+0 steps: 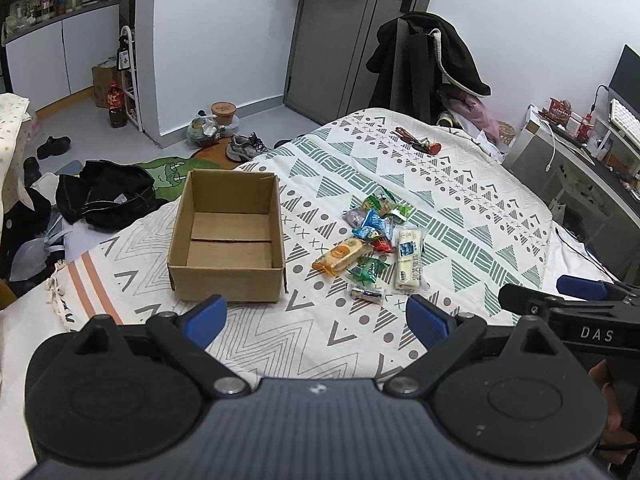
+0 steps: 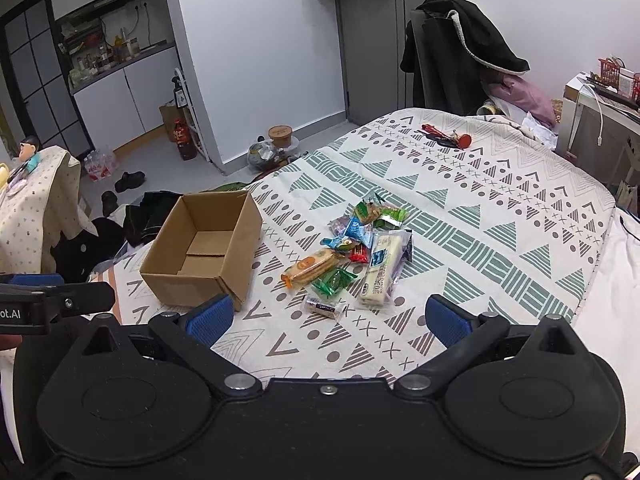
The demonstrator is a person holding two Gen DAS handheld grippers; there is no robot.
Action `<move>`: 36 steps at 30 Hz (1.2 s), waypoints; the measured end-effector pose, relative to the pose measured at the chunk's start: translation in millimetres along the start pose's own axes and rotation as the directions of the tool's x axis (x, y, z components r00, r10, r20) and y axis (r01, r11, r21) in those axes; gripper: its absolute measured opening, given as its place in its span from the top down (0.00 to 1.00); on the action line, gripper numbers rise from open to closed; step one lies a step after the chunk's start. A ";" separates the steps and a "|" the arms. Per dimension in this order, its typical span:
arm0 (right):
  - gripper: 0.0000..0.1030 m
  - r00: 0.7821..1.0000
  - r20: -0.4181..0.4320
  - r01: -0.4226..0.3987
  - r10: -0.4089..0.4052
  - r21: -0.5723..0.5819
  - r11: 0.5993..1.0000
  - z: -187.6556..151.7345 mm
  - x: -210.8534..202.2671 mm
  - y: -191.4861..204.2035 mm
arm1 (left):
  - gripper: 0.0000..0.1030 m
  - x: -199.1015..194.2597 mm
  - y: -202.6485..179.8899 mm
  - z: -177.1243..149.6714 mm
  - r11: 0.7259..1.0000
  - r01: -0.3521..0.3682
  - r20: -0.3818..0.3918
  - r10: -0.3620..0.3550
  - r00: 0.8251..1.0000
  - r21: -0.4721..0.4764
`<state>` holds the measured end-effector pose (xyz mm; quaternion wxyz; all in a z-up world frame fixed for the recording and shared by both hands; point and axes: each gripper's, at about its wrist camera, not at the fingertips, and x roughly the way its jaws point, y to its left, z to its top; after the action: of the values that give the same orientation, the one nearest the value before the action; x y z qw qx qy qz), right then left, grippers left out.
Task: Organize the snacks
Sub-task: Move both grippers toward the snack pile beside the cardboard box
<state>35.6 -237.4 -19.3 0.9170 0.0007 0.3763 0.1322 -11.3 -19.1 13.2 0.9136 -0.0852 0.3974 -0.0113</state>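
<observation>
Two grippers' jaws spread, cardboard box (image 1: 228, 240) beside snacks (image 1: 374, 246)

A white bedspread with grey and green geometric patterns (image 1: 460, 184) covers the bed. Near its far edge lies a small red-and-dark bunch of what may be keys (image 2: 446, 136). Beyond that edge, a chair draped in a black fleece-lined coat (image 1: 436, 56) stands beside a grey door (image 1: 332, 36). On the floor off the bed's left edge sit a heap of black clothing (image 1: 104, 196), grey trainers (image 1: 244, 147), a black shoe (image 1: 53, 147) and a dark brown plastic bottle (image 1: 117, 106).
</observation>
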 end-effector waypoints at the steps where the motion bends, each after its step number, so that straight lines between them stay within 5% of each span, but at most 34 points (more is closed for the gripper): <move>1: 0.00 1.000 0.001 0.000 0.000 0.000 1.000 -0.1 -0.6 -0.6 | 0.07 0.1 0.3 0.1 1.000 0.002 0.000 -0.002 1.000 0.000; 36: 0.00 0.999 0.017 0.042 -0.043 0.015 0.999 2.8 -0.2 -10.2 | 0.07 13.9 -8.2 1.7 0.998 0.069 0.015 -0.069 0.997 -0.001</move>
<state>39.9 -247.0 -18.2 0.9229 0.0005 0.3691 0.1099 -0.2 -28.1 5.6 0.9156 -0.0995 0.3872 -0.0420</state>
